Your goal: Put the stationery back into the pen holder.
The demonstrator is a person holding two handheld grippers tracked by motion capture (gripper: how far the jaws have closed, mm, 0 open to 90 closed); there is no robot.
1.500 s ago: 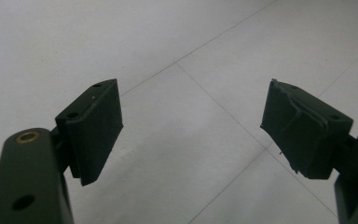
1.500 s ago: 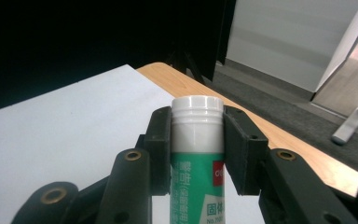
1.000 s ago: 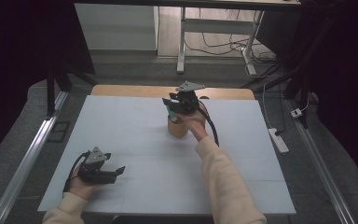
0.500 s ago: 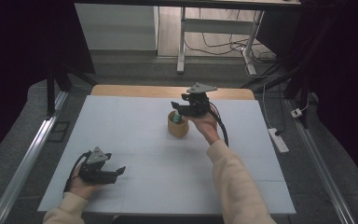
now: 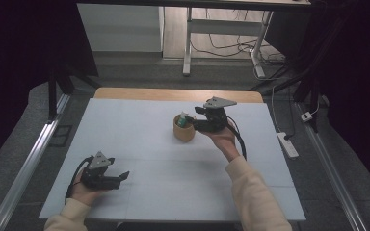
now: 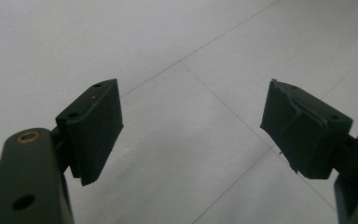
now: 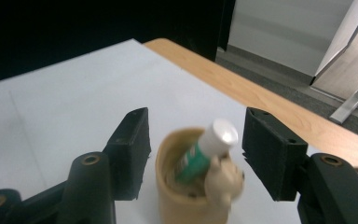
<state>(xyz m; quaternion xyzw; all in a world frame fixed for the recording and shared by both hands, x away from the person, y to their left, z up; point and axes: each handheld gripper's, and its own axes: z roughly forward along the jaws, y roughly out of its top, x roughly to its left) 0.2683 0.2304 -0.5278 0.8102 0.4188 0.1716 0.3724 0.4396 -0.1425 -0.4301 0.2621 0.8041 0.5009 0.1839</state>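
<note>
one tan cup, one green tube inside, two splayed grippers

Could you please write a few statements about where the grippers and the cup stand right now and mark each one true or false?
1. The tube stands in the cup. True.
2. The right gripper is shut on the tube. False: its jaws stand open on either side of the cup.
3. The left gripper is open over bare table. True.
4. The cup lies on its side. False: it stands upright.
</note>
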